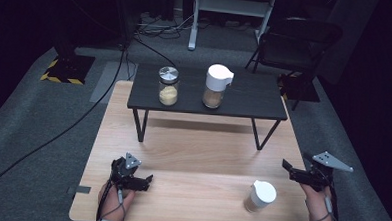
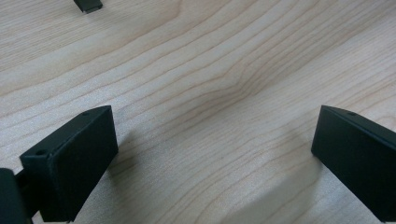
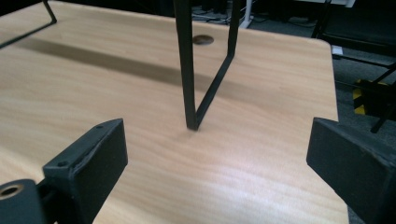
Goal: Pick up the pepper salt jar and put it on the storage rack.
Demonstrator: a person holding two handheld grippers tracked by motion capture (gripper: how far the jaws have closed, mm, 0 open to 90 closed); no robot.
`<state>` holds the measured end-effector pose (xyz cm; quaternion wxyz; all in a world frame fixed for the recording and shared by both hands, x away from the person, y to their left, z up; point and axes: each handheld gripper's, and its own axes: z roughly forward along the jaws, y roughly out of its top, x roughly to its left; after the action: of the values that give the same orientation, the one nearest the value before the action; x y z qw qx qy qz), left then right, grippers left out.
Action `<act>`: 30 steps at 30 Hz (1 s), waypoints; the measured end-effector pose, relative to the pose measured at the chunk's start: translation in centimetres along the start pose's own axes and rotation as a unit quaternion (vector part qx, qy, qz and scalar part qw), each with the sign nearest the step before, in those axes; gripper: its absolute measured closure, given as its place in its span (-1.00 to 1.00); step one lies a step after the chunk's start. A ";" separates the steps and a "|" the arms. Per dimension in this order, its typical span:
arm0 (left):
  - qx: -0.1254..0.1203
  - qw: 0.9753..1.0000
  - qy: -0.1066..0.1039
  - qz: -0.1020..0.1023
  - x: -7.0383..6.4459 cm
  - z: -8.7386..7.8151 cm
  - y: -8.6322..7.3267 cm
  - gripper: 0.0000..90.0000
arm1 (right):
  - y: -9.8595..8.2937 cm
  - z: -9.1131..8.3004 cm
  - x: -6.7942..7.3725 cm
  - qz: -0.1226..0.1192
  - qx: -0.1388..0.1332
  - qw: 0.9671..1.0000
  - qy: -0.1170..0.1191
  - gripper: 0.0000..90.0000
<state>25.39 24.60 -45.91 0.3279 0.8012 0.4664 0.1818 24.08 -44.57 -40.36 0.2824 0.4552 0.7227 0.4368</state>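
Right gripper [image 1: 287, 167], lower right of high view: jaws wide apart, holding nothing. Left gripper [image 1: 148, 181] likewise. I judge white-capped glass jar of tan powder [image 1: 259, 197], bottom right, light, slick, breakable; grip mid-body below cap.

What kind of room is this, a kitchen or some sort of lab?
Most likely a lab or recording studio, not a kitchen: dark surroundings, loose cables across grey carpet, hazard-striped tape on the floor, and jars staged on a wooden table.

three jars [image 1: 168, 86], two claws [image 1: 146, 181]
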 end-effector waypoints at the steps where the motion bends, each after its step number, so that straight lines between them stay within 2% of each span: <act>1: 0.000 1.000 0.000 0.000 0.0 0.0 0.0 -0.99 | -0.3 0.0 -0.1 -0.001 0.001 1.000 0.002 -0.90; 6: 0.000 1.000 0.000 0.000 0.0 0.0 0.0 -0.99 | -1.8 0.4 -0.3 -0.006 0.013 1.000 0.007 -0.91; 16: 0.000 1.000 0.000 0.000 0.0 0.0 0.0 -0.99 | -4.0 1.2 -0.8 0.010 0.030 0.999 0.008 -0.91; 30: 0.000 1.000 0.000 0.000 0.0 0.0 0.0 -0.99 | -5.5 2.5 -0.7 0.020 0.059 0.998 0.006 -0.91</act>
<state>25.39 24.60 -45.91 0.3278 0.8012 0.4665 0.1817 24.13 -45.34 -46.41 0.2413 0.4829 0.7397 0.4018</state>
